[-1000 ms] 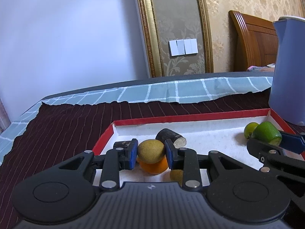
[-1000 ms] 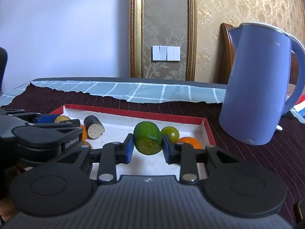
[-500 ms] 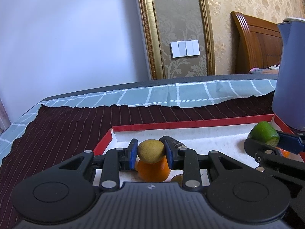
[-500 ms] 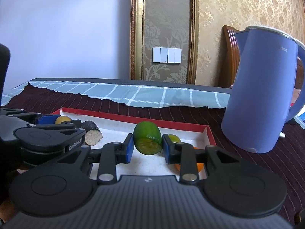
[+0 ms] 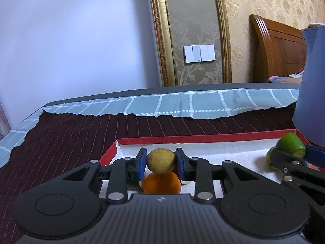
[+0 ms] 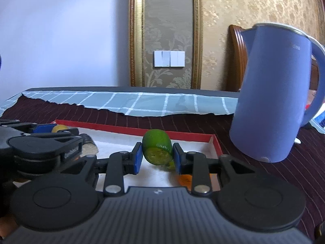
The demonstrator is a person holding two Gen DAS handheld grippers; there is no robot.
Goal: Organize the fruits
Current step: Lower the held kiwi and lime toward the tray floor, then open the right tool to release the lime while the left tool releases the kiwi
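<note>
My left gripper (image 5: 160, 161) is shut on a yellow-brown round fruit (image 5: 160, 160) and holds it above a red-rimmed white tray (image 5: 203, 139). An orange (image 5: 161, 184) lies in the tray just under it. My right gripper (image 6: 156, 156) is shut on a cut green lime (image 6: 157, 149), held above the tray's right part (image 6: 182, 135). The lime also shows at the right of the left wrist view (image 5: 291, 145). Another orange fruit (image 6: 183, 180) lies below the right fingers. The left gripper (image 6: 46, 142) shows at the left of the right wrist view.
A tall blue kettle (image 6: 272, 93) stands right of the tray on the dark striped cloth (image 5: 61, 138). A dark cut stem piece (image 6: 88, 143) lies in the tray. A checked teal cloth (image 5: 193, 103) covers the table's far edge.
Both grippers have risen with their fruits, so the tray and the fruits in it sit lower in view. The dark stem piece has slipped behind the left gripper.
</note>
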